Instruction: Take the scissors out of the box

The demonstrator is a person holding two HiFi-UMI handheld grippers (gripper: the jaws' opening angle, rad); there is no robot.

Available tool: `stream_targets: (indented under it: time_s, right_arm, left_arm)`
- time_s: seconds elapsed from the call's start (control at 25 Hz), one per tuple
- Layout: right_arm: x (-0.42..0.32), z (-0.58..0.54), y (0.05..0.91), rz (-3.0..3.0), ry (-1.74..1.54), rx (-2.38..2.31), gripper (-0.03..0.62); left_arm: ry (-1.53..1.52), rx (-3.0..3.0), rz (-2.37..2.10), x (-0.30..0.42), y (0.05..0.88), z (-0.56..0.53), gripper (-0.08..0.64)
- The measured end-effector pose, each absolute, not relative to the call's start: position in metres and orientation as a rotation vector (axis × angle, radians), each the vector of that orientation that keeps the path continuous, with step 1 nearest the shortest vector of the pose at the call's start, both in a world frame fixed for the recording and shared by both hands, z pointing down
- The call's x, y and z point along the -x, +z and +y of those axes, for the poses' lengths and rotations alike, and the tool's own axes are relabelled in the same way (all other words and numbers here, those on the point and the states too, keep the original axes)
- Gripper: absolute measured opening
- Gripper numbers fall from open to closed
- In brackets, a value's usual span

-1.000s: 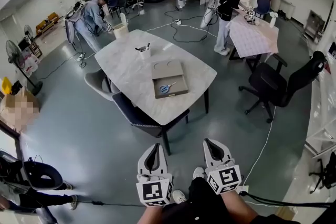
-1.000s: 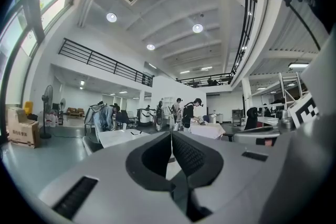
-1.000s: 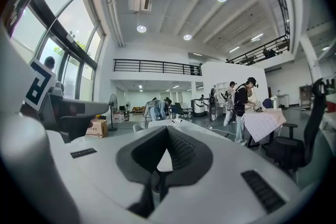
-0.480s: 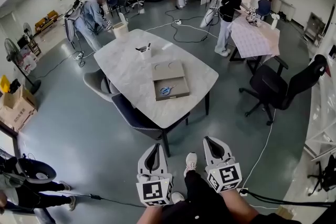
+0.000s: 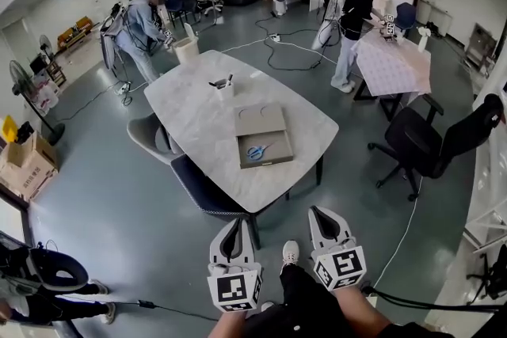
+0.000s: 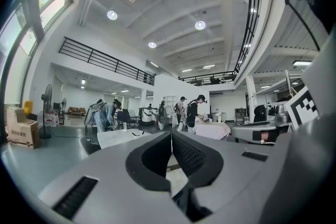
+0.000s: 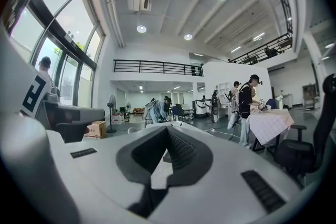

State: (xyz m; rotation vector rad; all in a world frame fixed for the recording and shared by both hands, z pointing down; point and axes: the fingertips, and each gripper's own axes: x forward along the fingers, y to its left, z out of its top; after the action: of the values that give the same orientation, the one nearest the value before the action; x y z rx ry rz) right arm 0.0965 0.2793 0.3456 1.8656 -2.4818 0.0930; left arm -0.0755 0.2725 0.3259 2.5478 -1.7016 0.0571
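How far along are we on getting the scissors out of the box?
Done: nothing; the blue-handled scissors lie in the open box on the marble table. In hand: nothing; the left gripper and right gripper are both shut and empty, short of the table. Left: reach the table, open a gripper, grasp the scissors and lift them out.

I count two grippers nearest me, the left gripper (image 5: pixel 234 221) and the right gripper (image 5: pixel 315 211). One marble table (image 5: pixel 198 115) stands mid-room, bearing one open box (image 5: pixel 277 146), one pair of scissors (image 5: pixel 256 152) and one cup (image 5: pixel 224 85) of pens. Two seats are tucked at its near left: a grey chair (image 5: pixel 146 137) and a dark chair (image 5: pixel 198 186). There is one office chair (image 5: pixel 428 146) on the right, one cloth-covered table (image 5: pixel 396 63) far right and one fan (image 5: pixel 20 83) far left. At the far end are at least five people, among them a bent-over person (image 5: pixel 141 24) and a person in black (image 5: pixel 354 12).
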Motion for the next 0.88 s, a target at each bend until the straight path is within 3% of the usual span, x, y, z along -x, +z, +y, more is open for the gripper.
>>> stream_targets:
  time_s: [0.88]
  right_arm:
    - [-0.139, 0.078, 0.342, -2.525, 0.118, -1.773, -0.003]
  left_arm:
    - [0.085, -2.464, -1.738, 0.029, 0.332, 0.08, 0.017]
